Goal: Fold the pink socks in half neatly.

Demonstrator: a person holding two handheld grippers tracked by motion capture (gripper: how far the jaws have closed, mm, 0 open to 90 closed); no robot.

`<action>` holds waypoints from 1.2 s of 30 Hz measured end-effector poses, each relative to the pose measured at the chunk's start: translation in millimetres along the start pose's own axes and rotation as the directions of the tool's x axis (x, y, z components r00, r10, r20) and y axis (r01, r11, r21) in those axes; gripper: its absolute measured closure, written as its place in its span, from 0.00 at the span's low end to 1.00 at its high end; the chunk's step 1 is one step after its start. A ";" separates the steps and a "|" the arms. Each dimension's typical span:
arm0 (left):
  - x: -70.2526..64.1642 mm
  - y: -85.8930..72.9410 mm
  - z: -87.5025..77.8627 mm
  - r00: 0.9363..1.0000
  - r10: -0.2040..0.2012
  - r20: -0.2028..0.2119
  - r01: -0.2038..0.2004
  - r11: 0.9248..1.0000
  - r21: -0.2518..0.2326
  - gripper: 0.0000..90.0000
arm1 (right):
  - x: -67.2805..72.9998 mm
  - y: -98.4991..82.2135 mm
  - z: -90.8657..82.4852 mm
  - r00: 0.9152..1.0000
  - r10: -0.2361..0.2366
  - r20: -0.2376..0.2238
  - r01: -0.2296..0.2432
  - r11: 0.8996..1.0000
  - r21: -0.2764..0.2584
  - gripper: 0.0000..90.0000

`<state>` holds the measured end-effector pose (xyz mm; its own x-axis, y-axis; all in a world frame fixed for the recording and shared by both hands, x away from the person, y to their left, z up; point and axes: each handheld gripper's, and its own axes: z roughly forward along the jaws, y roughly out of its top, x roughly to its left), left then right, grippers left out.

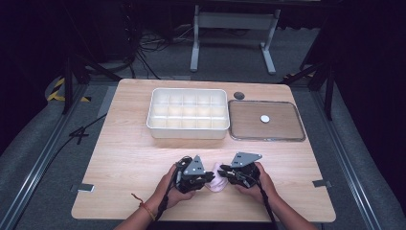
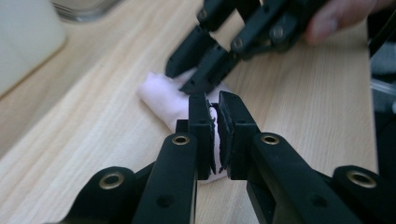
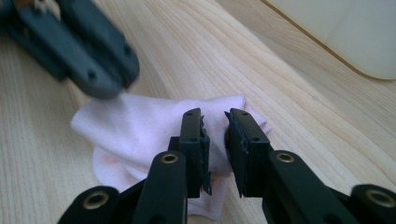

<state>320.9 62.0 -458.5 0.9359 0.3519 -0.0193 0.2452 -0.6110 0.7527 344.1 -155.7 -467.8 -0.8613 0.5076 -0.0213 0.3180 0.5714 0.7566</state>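
Work in hand: two hand-held grippers are handling a small pale pink knitted cloth (image 1: 216,182), sock-like and bunched, near the front edge of the light wooden table (image 1: 124,153).
Cloth position: it lies on the bare wood between the two grippers, well apart from the white plastic tray with its grid of compartments (image 1: 187,133) farther back.
Left gripper (image 2: 215,103): jaws almost fully together, pinching a thin fold of the pink cloth; in the left gripper view the fabric shows white-pink in the narrow slit between the pads.
Right gripper (image 3: 214,117): jaws slightly apart with a thicker bunch of the cloth between them; the pads seem to press on it, so I read it as a hold on the cloth's other end.
Hands: both rest low at the table's near side, close together.
Done so far: by my judgement, the cloth is caught at both ends; it looks partly gathered or folded, though how neatly I cannot tell.
Left to do: every compartment of the white tray looks empty from the high view, so if the cloth is bound for one, that carry and drop remain.
Also on the table: a clear-rimmed flat lid (image 1: 266,139) with a small white round disc (image 1: 265,118) on it lies just right of the tray, untouched.
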 end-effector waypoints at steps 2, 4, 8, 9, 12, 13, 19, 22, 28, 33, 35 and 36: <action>-2.7 -1.9 5.1 1.000 0.020 0.008 -0.020 1.000 0.019 0.93 | -0.4 -0.1 0.1 1.000 0.001 -0.004 -0.001 1.000 0.000 0.84; -2.9 -3.1 5.2 1.000 0.002 0.015 -0.002 1.000 0.015 0.94 | 0.1 -0.2 -0.4 1.000 0.006 -0.004 -0.006 1.000 0.003 0.84; -5.2 -4.2 5.4 1.000 0.013 0.011 -0.013 1.000 0.023 0.93 | 0.5 -0.5 -0.8 1.000 0.009 -0.002 -0.009 1.000 0.002 0.84; -7.3 -4.9 6.1 1.000 0.017 0.009 -0.017 1.000 0.025 0.93 | 0.2 -0.5 -0.9 1.000 0.009 -0.003 -0.009 1.000 0.001 0.83; -10.1 -5.6 7.4 0.999 0.035 0.000 -0.035 0.999 0.025 0.93 | -2.2 -1.4 -1.0 1.000 0.026 0.003 -0.026 1.000 -0.002 0.78; -10.1 -5.6 7.4 0.999 0.035 0.000 -0.035 0.999 0.025 0.93 | -2.2 -1.4 -1.0 1.000 0.026 0.003 -0.026 1.000 -0.002 0.78; -11.5 -6.7 8.1 0.999 0.045 -0.008 -0.045 0.999 0.026 0.92 | -9.1 -0.6 -10.0 0.997 0.083 -0.010 -0.083 0.996 -0.021 0.60; -11.3 -6.9 8.7 0.999 0.034 -0.004 -0.033 0.999 0.020 0.92 | -7.9 1.4 -15.8 0.996 0.085 0.003 -0.084 0.995 -0.054 0.61; -12.4 -7.2 10.0 1.000 0.000 0.014 0.000 1.000 0.005 0.89 | -5.4 6.7 -21.1 0.995 0.095 -0.002 -0.095 0.993 -0.073 0.59; -14.9 -6.6 10.8 1.000 0.002 0.022 -0.002 1.000 0.004 0.88 | -7.2 -0.5 -6.1 0.993 0.118 -0.021 -0.118 0.993 0.009 0.49; -13.8 -6.5 10.8 0.999 -0.006 0.038 0.006 1.000 0.000 0.88 | -11.4 -1.9 -3.3 0.990 0.133 -0.037 -0.132 0.991 0.030 0.46; -13.5 -6.5 10.9 0.999 -0.008 0.040 0.009 1.000 -0.001 0.88 | -14.3 -4.1 -0.5 0.985 0.161 -0.057 -0.159 0.986 0.048 0.45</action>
<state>309.4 53.5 -470.3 0.9431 0.3283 -0.0521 0.2530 -0.6073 0.7531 355.0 -165.6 -470.3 -0.8198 0.5556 0.1383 0.4694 0.5137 0.7182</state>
